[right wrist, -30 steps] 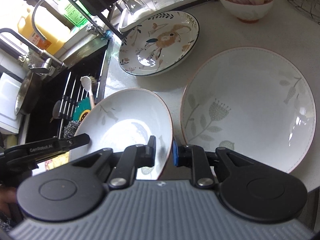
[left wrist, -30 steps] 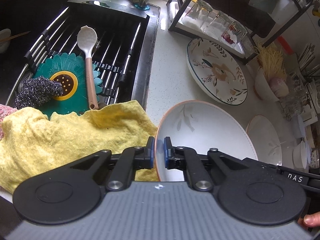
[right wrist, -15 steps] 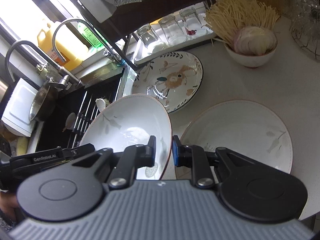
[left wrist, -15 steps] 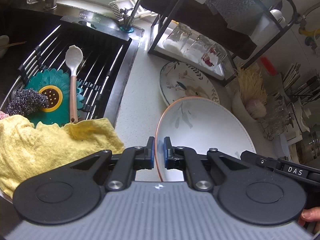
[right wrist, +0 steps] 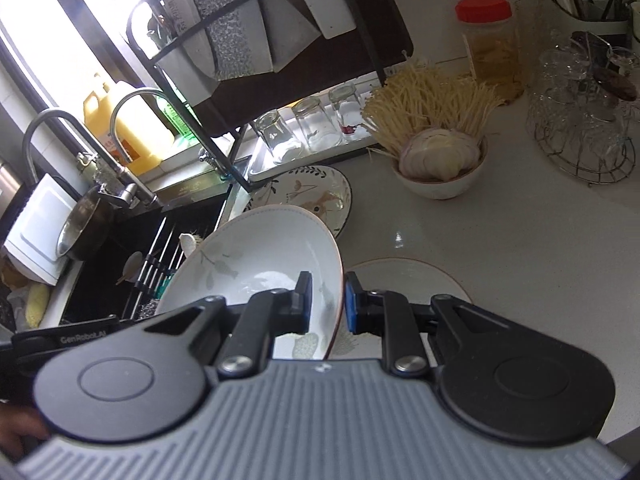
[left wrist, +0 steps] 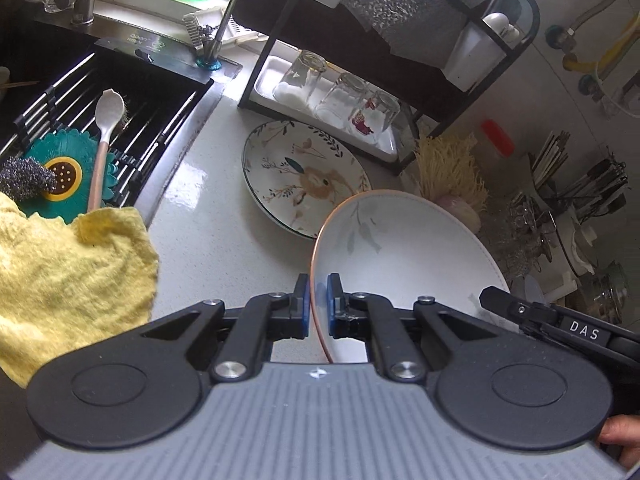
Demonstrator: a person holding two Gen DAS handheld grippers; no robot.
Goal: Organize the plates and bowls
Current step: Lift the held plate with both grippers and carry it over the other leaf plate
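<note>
A white plate with a leaf print and a thin copper rim [left wrist: 404,256] [right wrist: 256,256] hangs in the air above the counter. My left gripper [left wrist: 318,300] is shut on its left rim and my right gripper [right wrist: 327,296] is shut on its right rim. A second white leaf-print plate [right wrist: 416,280] lies flat on the counter below, partly hidden by my right gripper. A floral plate with a dark rim [left wrist: 300,176] [right wrist: 316,196] lies farther back beside the sink.
A black dish rack [left wrist: 400,40] with upturned glasses [left wrist: 340,96] stands behind the floral plate. A white bowl with onion and noodles [right wrist: 440,160] and a wire basket of glasses [right wrist: 584,132] sit at the right. The sink [left wrist: 120,92] and a yellow cloth [left wrist: 68,276] are at the left.
Both grippers have lifted the white plate well up off the counter. The counter, the floral plate and the second white plate now look farther away.
</note>
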